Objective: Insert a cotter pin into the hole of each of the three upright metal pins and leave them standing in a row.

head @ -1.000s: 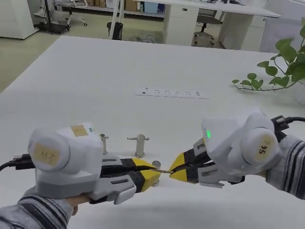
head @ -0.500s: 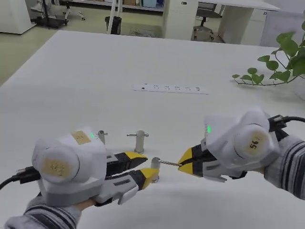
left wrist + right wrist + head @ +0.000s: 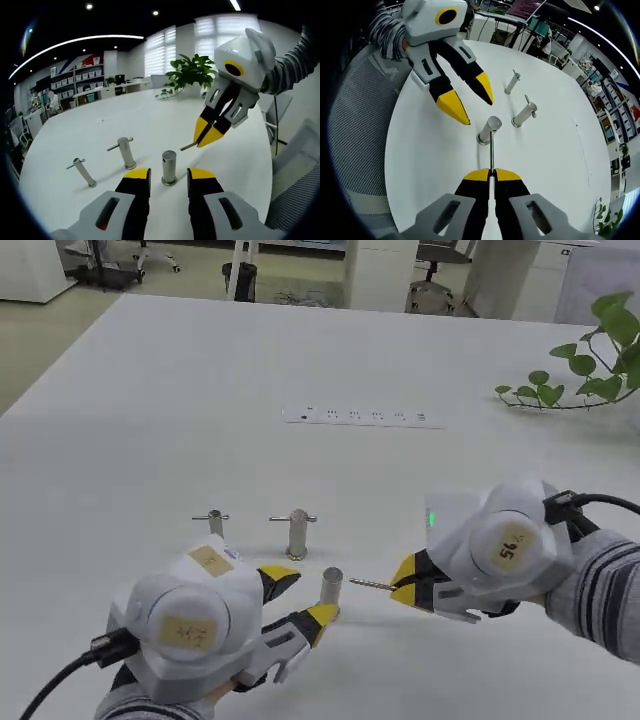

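The right gripper is clamped on a cotter pin that points straight ahead of it, tip just beside the top of the nearest upright metal pin — touching or not, I cannot tell. The left gripper is spread apart with that pin between its tips on the white surface — beyond stand a second metal pin and a third metal pin, each with a cross-pin through it.

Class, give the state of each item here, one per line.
Left pin: upright, cotter fitted.
Middle pin: upright, cotter fitted.
Nearest pin: upright, no cotter.
Loose cotter pin: gripped, outside nearest pin.
Left gripper: open, facing nearest pin.
Right gripper: shut on loose cotter pin.
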The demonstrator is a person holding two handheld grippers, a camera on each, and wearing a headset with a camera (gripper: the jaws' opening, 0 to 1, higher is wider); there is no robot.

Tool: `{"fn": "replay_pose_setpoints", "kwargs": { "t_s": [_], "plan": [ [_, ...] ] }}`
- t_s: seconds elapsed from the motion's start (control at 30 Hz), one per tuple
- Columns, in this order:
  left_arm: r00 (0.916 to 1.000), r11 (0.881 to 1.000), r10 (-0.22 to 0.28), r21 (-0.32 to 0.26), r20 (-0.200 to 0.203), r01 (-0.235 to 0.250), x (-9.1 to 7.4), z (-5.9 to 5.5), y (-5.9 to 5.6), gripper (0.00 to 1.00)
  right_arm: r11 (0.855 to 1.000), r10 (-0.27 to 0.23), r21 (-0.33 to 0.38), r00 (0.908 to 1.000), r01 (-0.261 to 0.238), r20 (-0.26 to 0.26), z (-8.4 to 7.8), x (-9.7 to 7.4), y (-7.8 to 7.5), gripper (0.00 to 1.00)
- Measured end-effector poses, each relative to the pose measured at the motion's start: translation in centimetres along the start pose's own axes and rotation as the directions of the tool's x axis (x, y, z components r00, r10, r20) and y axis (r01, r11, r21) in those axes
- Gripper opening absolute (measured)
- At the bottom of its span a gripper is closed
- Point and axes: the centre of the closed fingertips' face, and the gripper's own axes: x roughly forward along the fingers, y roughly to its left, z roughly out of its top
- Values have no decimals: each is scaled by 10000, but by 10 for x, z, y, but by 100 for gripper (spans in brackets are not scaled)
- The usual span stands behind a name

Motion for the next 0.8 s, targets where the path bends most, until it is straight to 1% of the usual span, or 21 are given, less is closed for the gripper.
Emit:
{"fn": "replay_pose_setpoints", "kwargs": {
  "t_s": [0.17, 0.3, 0.37, 0.43, 0.63, 0.8],
  "plan": [
    [9998, 9998, 126, -146, -158, -128, 9, -4, 2, 26, 10000, 82, -32, 10000, -82, -17, 0, 4, -1, 0],
    [9993, 9995, 145, -282, -334, -154, 17, -8, 2, 25, 10000, 10, -33, 9998, -10, -199, -3, 7, -5, 0],
    [9991, 9992, 131, -373, -393, -146, 21, -10, 1, 25, 10000, 66, -39, 9999, -67, -135, -2, 8, -5, 0],
    [9989, 9987, 118, -483, -458, -140, 25, -11, 1, 24, 9999, 98, -85, 9998, -100, -181, -2, 9, -6, 0],
    [9970, 9985, 121, -523, -767, -162, 36, -21, 0, 22, 9998, 182, -72, 9997, -183, -151, -1, 9, -5, 0],
    [9967, 9970, 144, -751, -799, -204, 40, -22, 0, 20, 9996, 268, -58, 9995, -268, -139, 0, 9, -3, 0]
  ]
}}
